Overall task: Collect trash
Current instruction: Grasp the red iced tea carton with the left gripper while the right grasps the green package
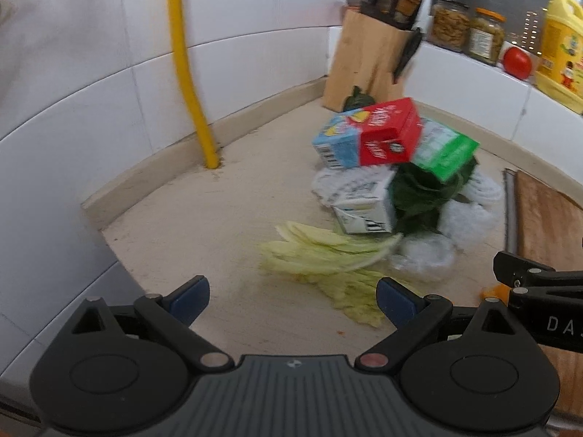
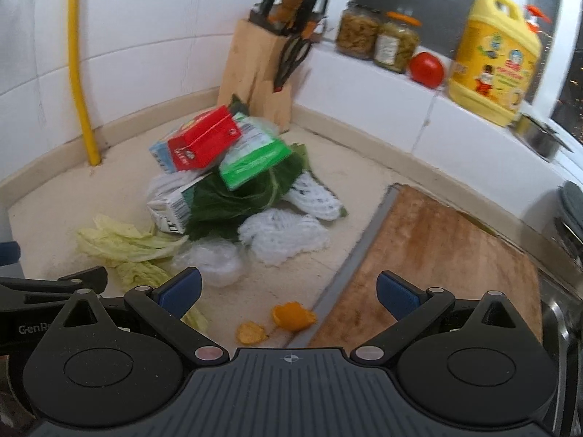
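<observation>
Beige stone tabletop (image 2: 357, 167) is carrying an untouched heap of trash in a tiled kitchen corner, so the collecting appears to be only just beginning. The left claw (image 1: 293, 300) is hovering wide apart and holding nothing, near the pale cabbage leaves (image 1: 328, 255) at the near edge of the heap. The right claw (image 2: 289, 293) is likewise spread wide and carrying nothing, hanging over the near tabletop beside two orange peel scraps (image 2: 291, 315) and the left edge of a wooden cutting board (image 2: 437, 240). In the heap, a red carton (image 2: 202, 142) is lying on top with a blue carton (image 2: 160, 154) just beside it, a green carton (image 2: 255, 160) is leaning on dark green leaves (image 2: 233, 200), a white carton (image 2: 171, 207) is lying lower down, and white foam netting (image 2: 284, 236) and a crumpled clear plastic piece (image 2: 215, 260) are lying toward the near side. Everything is judged to be left to gather, and no bin or bag is showing in either view. Far behind, a knife block (image 2: 255, 69), two jars (image 2: 379, 36), a tomato (image 2: 426, 69) and a yellow jug (image 2: 492, 58) are standing, probably not trash. Motion blur is smearing the carton labels, what lies under the leaves is hidden, and a dark object at the far right edge is cut off.
</observation>
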A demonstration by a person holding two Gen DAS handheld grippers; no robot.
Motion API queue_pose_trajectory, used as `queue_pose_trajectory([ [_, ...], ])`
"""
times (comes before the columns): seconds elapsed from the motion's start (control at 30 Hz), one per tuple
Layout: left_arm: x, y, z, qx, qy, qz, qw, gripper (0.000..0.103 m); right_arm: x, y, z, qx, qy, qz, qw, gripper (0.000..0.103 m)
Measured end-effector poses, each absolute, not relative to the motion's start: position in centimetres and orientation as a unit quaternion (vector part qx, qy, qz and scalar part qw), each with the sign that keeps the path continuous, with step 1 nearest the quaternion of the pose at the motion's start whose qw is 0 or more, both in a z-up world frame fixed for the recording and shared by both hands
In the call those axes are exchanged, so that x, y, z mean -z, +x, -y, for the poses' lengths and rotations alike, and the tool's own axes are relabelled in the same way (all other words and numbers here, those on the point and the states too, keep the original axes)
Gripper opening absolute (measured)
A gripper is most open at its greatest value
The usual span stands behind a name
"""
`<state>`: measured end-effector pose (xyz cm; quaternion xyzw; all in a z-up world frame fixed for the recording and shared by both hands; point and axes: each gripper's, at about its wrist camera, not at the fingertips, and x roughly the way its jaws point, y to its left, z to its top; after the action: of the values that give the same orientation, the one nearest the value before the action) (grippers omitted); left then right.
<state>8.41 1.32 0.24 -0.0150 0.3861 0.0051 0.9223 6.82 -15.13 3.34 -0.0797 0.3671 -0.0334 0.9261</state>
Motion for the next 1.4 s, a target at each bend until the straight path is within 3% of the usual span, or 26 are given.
queue_pose_trajectory([
  [0.77,-1.5,9.5,-6.3,-0.115,-0.030,-0.371,0.921,0.090,-4.1,11.9,8.3,-0.077,-0.133,-0.346,0.926,0.103],
  [1.4,-2.8,15.1,-0.8,0.003,-0.022,-0.336,0.942,0.091,-5.5,15.5,18.1,-0.031,-0.053,-0.329,0.942,0.102],
])
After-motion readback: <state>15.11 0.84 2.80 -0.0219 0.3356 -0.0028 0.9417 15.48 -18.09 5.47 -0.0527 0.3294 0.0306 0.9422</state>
